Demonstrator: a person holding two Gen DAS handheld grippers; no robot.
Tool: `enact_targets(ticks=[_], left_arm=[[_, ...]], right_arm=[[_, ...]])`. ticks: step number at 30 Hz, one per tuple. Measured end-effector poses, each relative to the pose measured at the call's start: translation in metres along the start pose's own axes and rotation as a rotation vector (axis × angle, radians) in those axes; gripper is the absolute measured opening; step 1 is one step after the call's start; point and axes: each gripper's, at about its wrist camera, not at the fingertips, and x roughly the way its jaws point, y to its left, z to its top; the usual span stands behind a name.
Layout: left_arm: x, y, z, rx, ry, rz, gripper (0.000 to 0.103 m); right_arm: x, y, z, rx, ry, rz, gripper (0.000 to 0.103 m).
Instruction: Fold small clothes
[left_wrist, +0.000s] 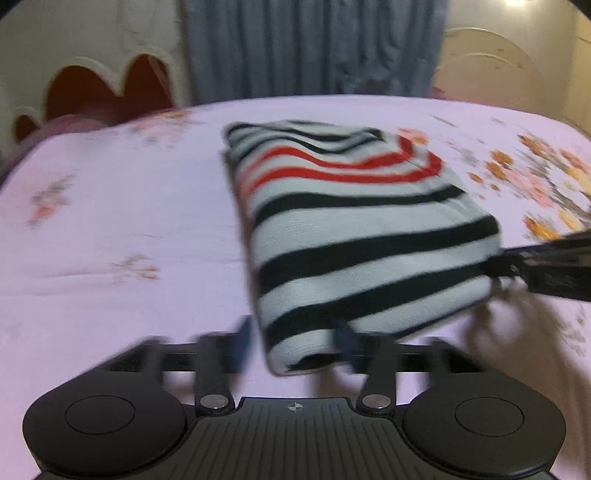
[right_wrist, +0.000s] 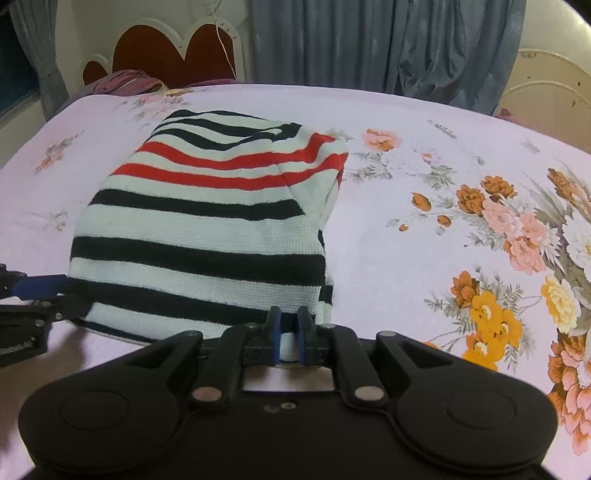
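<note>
A folded white garment with black and red stripes (left_wrist: 354, 229) lies on the bed; it also shows in the right wrist view (right_wrist: 207, 229). My left gripper (left_wrist: 295, 347) is blurred, its fingers spread wide around the garment's near folded edge, open. My right gripper (right_wrist: 290, 336) is shut on the garment's near right corner, white fabric pinched between its blue pads. The right gripper shows in the left wrist view (left_wrist: 517, 269) at the garment's right corner. The left gripper shows in the right wrist view (right_wrist: 37, 299) at the garment's left corner.
The bed has a pale lilac sheet (right_wrist: 406, 258) with orange and pink flowers at the right. A red and white headboard (right_wrist: 173, 51) and grey curtains (right_wrist: 369, 44) stand behind. A bunched purple cloth (right_wrist: 125, 83) lies at the far left edge.
</note>
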Motion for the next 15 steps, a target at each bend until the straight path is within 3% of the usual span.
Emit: enact_targets(ticks=[1,2,3,5,7,11,12,15], left_arm=[[-0.009,-0.001,-0.001,-0.007,-0.031,0.014,0.096],[-0.02,-0.002,-0.003,-0.013,-0.065,0.023,0.101],[-0.03,-0.005,-0.005,-0.018,-0.078,0.042,0.102],[-0.045,-0.01,-0.011,-0.018,-0.083,0.059,0.102],[-0.058,-0.014,-0.017,-0.031,-0.084,0.059,0.102],[-0.087,-0.025,-0.032,-0.056,-0.096,0.074,0.102],[-0.093,-0.028,-0.034,-0.059,-0.097,0.071,0.102],[-0.122,-0.036,-0.044,-0.083,-0.124,0.044,0.102]], right_arm=[[-0.007,0.0,0.0,0.0,-0.011,-0.004,0.051],[-0.018,0.0,-0.004,0.001,-0.043,-0.037,0.096],[-0.032,-0.002,-0.01,-0.005,-0.101,-0.059,0.103],[-0.049,-0.007,-0.019,-0.009,-0.113,-0.045,0.091],[-0.06,-0.015,-0.028,0.023,-0.091,-0.04,0.089],[-0.092,-0.024,-0.043,0.032,-0.13,-0.045,0.096],[-0.099,-0.025,-0.046,0.029,-0.134,-0.044,0.101],[-0.122,-0.026,-0.055,0.029,-0.139,-0.038,0.102]])
